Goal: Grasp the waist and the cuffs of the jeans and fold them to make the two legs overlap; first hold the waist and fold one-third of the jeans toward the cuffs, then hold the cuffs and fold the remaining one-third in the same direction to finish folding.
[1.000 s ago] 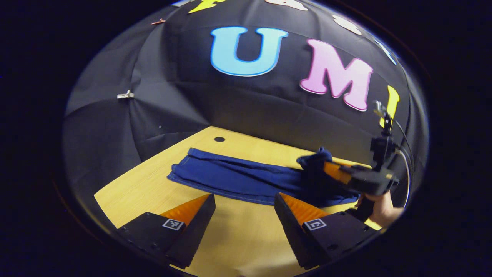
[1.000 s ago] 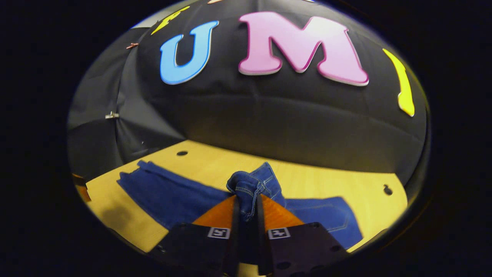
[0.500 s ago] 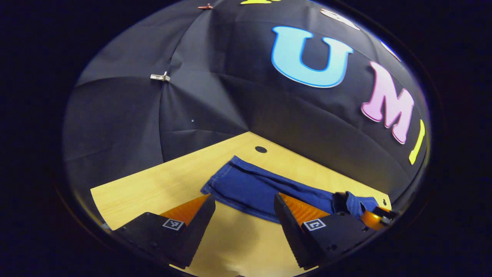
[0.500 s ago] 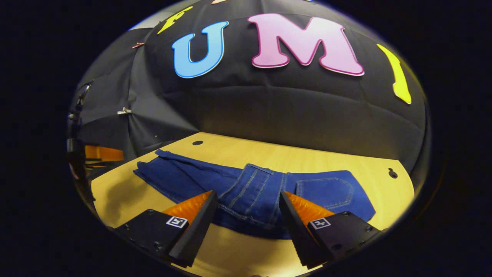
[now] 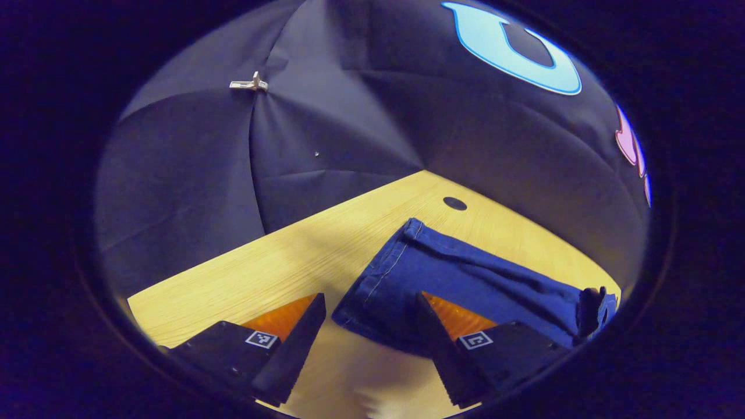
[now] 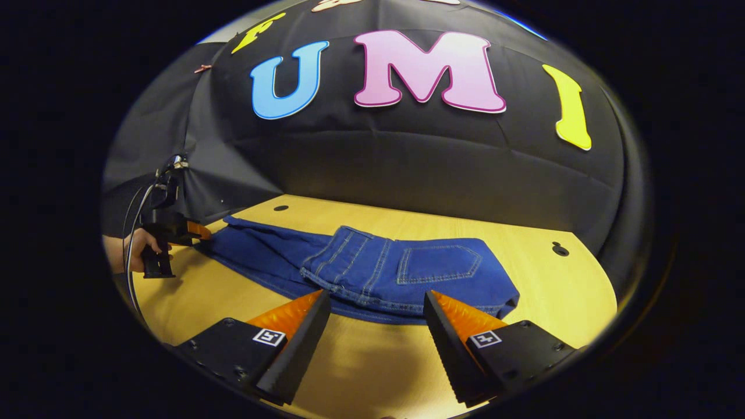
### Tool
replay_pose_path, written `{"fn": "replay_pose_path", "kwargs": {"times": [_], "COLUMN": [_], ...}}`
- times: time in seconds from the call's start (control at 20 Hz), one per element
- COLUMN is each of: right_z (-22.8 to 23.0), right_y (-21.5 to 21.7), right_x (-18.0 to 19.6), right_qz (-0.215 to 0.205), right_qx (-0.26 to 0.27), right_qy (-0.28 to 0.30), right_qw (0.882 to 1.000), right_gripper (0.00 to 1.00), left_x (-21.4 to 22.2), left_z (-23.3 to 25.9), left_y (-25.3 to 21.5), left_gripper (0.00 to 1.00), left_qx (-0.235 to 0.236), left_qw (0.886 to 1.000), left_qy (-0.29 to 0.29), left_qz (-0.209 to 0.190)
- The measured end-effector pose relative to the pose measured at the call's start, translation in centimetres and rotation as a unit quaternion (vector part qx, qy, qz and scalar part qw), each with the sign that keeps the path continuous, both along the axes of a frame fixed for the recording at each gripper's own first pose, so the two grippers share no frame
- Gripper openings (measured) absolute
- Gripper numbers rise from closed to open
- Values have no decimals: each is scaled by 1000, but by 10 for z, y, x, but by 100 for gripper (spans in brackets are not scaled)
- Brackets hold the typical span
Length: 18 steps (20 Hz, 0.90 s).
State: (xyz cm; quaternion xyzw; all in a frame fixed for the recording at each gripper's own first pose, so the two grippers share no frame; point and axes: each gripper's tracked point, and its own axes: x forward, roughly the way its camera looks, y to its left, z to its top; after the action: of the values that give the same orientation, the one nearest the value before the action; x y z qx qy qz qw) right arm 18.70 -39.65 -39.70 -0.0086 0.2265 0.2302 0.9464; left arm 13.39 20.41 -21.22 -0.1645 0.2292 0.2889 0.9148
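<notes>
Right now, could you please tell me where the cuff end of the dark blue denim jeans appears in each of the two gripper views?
Left gripper view: the cuff end lies low at centre, just ahead of the open left gripper.
Right gripper view: the cuff end sits far left, beside the left gripper.
Shared landmark: the round dark hole in the wooden table, just past the cuffs.
</notes>
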Motion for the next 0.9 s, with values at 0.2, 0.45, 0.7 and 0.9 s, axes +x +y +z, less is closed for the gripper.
{"fn": "replay_pose_path", "kwargs": {"times": [0.2,0.45,0.7,0.9], "right_z": [-21,-35,-17,17], "right_y": [-22,-44,-64,-84], "right_x": [1,2,8,21], "right_qz": [-26,-39,-54,-69], "right_qx": [-21,-29,-20,-14], "right_qy": [22,45,44,21], "right_qw": [999,998,997,997], "right_gripper": [99,99,98,98], "left_x": [17,33,38,31], "left_z": [-6,-2,3,35], "left_y": [3,-17,-18,-26], "left_gripper": [95,59,21,9], "left_qx": [52,28,10,31], "left_qw": [998,997,996,996], "left_qy": [25,6,-19,-27], "left_qz": [-24,-71,-83,-85]}}
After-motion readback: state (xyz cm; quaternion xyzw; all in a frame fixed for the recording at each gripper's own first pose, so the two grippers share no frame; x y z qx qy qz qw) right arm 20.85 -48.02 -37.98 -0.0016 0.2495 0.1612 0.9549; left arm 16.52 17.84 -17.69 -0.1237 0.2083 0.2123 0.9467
